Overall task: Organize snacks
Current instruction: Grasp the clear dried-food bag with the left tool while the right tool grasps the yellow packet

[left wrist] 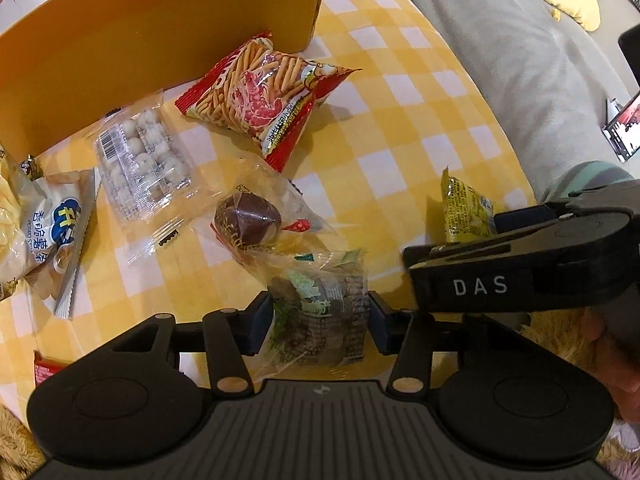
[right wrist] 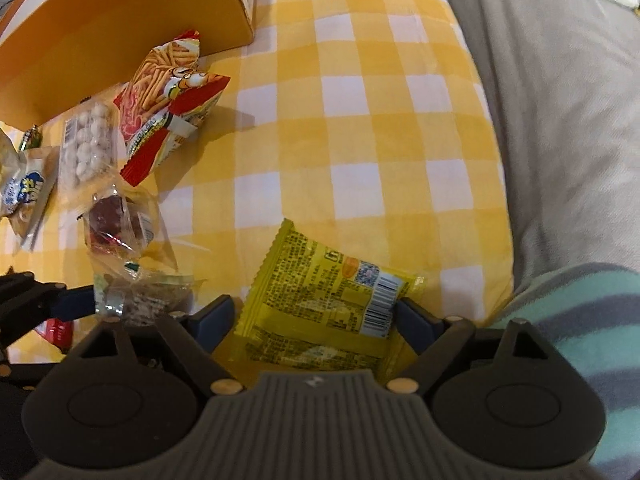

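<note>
The left gripper (left wrist: 318, 322) has its fingers clamped on a clear-wrapped green-label snack (left wrist: 320, 312), which sits squarely between the two blue pads with its wrapper bulging out toward the far side. In the right wrist view the same snack (right wrist: 140, 300) shows at the left, beside the right gripper (right wrist: 316, 314). The right gripper's fingers are clamped on a yellow packet (right wrist: 320, 308): the packet fills the gap, one pad touching its barcode end at the right and the other pressing its left edge. From the left wrist view the yellow packet (left wrist: 466, 212) stands upright at the tip of the right gripper (left wrist: 460, 240), to the right of the green-label snack.

On the checked yellow tabletop (left wrist: 400, 120), just beyond the left fingers, lies a brown round cake in clear wrap (left wrist: 248, 220). Farther left are a clear bag of white balls (left wrist: 140, 156) and a white potato-snack bag (left wrist: 52, 232). A red shrimp-stick bag (left wrist: 264, 96) lies at the far side, against an open cardboard box (left wrist: 160, 28). A grey sofa (left wrist: 500, 40) runs along the right.
</note>
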{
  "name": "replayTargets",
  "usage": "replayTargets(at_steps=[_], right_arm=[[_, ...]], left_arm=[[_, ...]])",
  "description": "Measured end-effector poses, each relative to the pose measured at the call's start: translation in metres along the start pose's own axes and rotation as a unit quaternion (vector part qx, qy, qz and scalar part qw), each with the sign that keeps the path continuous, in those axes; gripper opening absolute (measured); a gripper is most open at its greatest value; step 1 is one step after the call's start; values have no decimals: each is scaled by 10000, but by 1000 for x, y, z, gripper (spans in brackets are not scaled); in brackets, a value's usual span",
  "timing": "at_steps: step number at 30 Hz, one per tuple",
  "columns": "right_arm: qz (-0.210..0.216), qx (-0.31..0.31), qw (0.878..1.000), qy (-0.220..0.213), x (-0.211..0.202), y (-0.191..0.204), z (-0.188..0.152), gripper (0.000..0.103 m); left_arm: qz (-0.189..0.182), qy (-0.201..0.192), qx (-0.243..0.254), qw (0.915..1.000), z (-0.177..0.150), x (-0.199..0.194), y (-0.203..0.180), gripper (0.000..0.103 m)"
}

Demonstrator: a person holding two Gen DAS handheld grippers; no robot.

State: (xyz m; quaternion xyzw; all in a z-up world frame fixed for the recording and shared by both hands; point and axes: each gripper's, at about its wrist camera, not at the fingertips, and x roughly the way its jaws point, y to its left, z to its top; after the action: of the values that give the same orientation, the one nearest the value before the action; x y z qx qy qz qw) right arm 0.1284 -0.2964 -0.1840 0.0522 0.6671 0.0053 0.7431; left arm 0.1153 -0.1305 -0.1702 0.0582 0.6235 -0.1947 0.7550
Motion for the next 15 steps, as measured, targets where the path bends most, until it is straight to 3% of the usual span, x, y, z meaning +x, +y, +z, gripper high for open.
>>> replayTargets(at_steps=[5,15], right_arm=[[-200,-48,9997,-149,-3,9,-6,64],[16,63,9994,-340,-15,5,-13,53]], left_arm=[[-30,-58,-29,10000,-2,-4,2,52],[-119,-360,-103,9992,-8,-26,9,49]])
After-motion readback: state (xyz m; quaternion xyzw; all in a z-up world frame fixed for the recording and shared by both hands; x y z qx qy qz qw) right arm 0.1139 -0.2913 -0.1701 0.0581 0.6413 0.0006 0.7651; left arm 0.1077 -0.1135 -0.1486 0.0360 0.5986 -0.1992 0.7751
